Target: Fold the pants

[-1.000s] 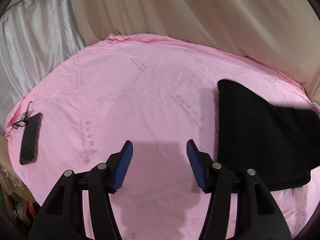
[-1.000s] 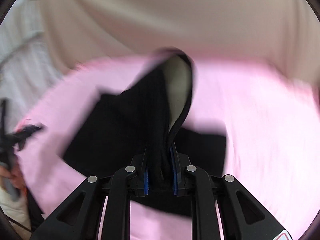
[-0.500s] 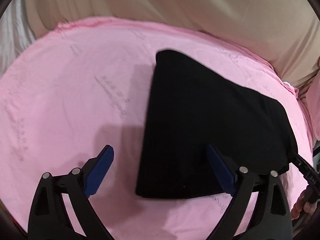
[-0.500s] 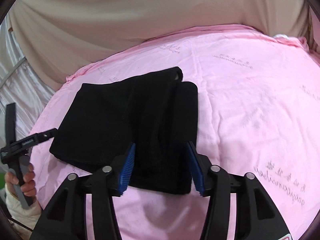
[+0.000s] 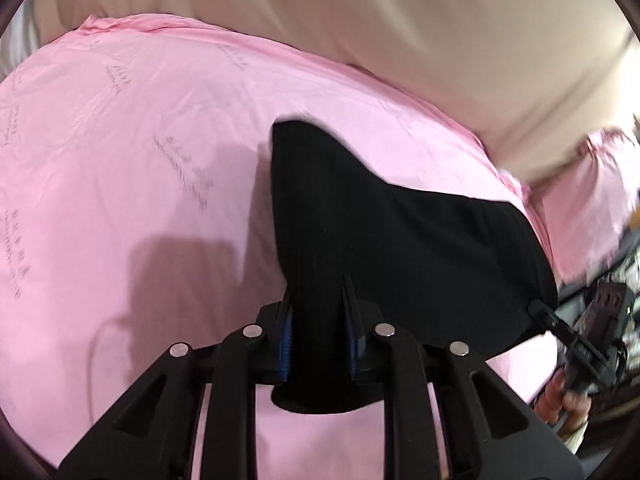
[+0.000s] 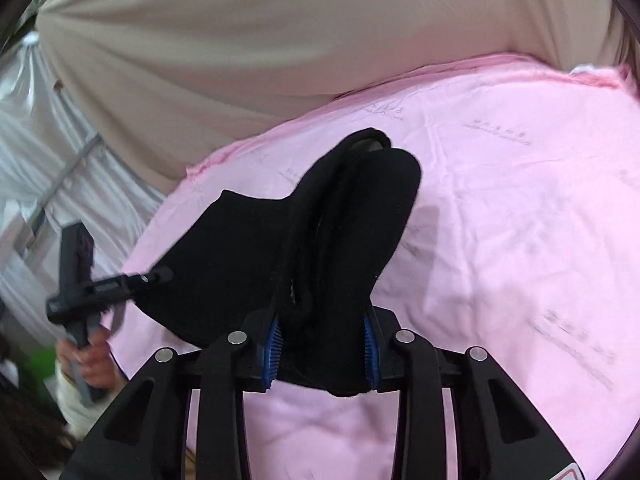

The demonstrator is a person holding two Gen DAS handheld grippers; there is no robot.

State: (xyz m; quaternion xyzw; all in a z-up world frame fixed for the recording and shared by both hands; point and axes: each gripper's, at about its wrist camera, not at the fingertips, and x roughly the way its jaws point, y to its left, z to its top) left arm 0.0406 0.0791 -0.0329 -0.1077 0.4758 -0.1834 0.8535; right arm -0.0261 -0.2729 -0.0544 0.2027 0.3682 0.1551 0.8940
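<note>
Left wrist view: The left gripper has just been closing and is clenched on the near edge of the black pants, with the cloth bunched between its blue pads. The pants are a folded bundle, partly lifted off the pink sheet at the gripped end; the far end trails toward the right. At the right margin, the right gripper meets the opposite edge of the bundle, carried by a hand. A beige cloth backdrop stands behind the bed.

Right wrist view: The right gripper has just been closing and grasps a thick, multi-layer edge of the pants between its pads. The bundle humps upward ahead of the jaws and sags between the two grip points. At left, the left gripper pinches the other end, held by a hand. The pink sheet lies bare to the right.

Risks from this state:
- Layer slip. The right jaws hold several layers; inner layers may slide out if the bundle is swung, undoing the fold.
- Uneven tension. If the two hands part or travel at different rates, the sagging middle will twist and the next fold will land skewed.
- Shallow bite. The left grip is near the cloth edge; a sharp pull could strip it free.
</note>
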